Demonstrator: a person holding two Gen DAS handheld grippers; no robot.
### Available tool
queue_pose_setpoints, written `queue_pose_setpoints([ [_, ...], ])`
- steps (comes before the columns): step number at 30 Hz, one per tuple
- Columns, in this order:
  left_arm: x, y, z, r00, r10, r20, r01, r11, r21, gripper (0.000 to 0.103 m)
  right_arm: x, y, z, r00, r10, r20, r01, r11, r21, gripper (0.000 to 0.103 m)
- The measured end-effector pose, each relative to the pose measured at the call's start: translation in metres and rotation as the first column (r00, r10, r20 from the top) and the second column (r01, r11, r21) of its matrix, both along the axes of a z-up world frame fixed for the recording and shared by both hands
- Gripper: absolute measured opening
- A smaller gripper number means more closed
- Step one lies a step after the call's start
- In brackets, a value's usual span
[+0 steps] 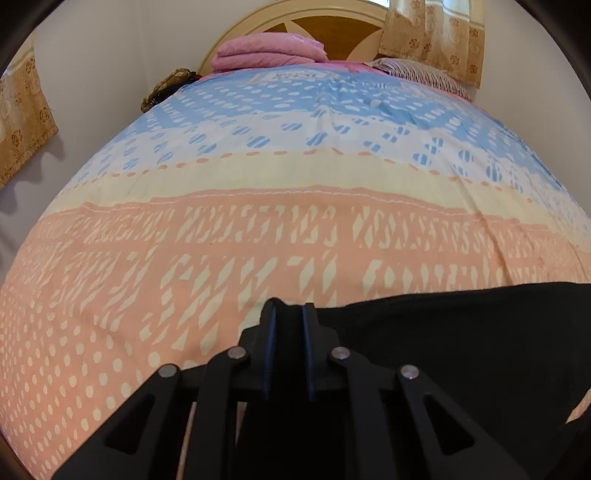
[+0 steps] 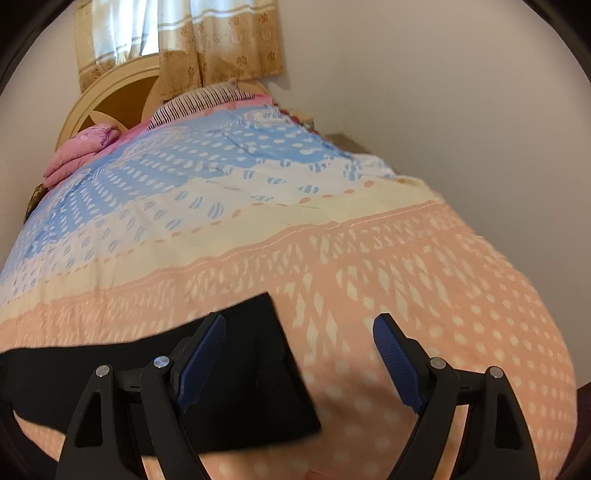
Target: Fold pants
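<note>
The black pants (image 1: 461, 339) lie flat on the patterned bedspread (image 1: 258, 221), stretching off to the right in the left wrist view. My left gripper (image 1: 290, 310) is shut on the pants' left end, with black cloth between its blue pads. In the right wrist view the pants (image 2: 251, 369) run in from the left and end in a straight edge under my left finger. My right gripper (image 2: 299, 325) is open and empty, just above the pants' right end, its right finger (image 2: 395, 354) over bare bedspread.
The bed fills both views, its bedspread (image 2: 332, 258) peach near me and blue farther off. A folded pink blanket (image 1: 269, 50), a striped pillow (image 1: 417, 72) and a wooden headboard (image 1: 332, 26) stand at the far end. Curtains (image 2: 177, 40) hang behind. A wall (image 2: 443, 110) runs along the right.
</note>
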State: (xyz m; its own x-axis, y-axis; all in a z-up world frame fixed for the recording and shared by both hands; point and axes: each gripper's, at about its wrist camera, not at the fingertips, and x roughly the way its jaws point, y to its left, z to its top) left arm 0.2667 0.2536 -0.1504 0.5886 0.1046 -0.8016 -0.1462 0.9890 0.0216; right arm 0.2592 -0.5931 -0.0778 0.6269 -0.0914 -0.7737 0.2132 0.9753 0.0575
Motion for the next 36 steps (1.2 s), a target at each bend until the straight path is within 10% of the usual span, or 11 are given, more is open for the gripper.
queue_pose_setpoints([
  [9,0.013,-0.009,-0.001,1.0,0.002,-0.02,-0.001,0.999,0.046,0.016,0.043,0.006,-0.035,0.99,0.074,-0.12,-0.072,0.997,0.026,0.082],
  [11,0.014,-0.012,0.0,1.0,-0.016,-0.024,0.018,0.998,0.062,0.015,0.045,0.011,-0.037,0.986,0.103,-0.13,-0.101,0.995,0.024,0.056],
  [12,0.014,-0.015,0.001,0.999,-0.034,-0.024,0.036,0.997,0.075,0.013,0.046,0.013,-0.038,0.983,0.122,-0.136,-0.119,0.992,0.032,0.026],
  [16,0.01,-0.016,0.011,0.998,-0.054,0.02,0.052,0.996,0.067,0.01,0.043,0.013,-0.036,0.981,0.147,-0.127,-0.14,0.988,0.06,0.011],
  [36,-0.019,0.003,0.047,0.981,-0.029,0.192,0.044,0.996,-0.074,0.009,-0.04,0.027,0.055,0.955,0.197,0.22,-0.202,0.979,-0.002,0.007],
])
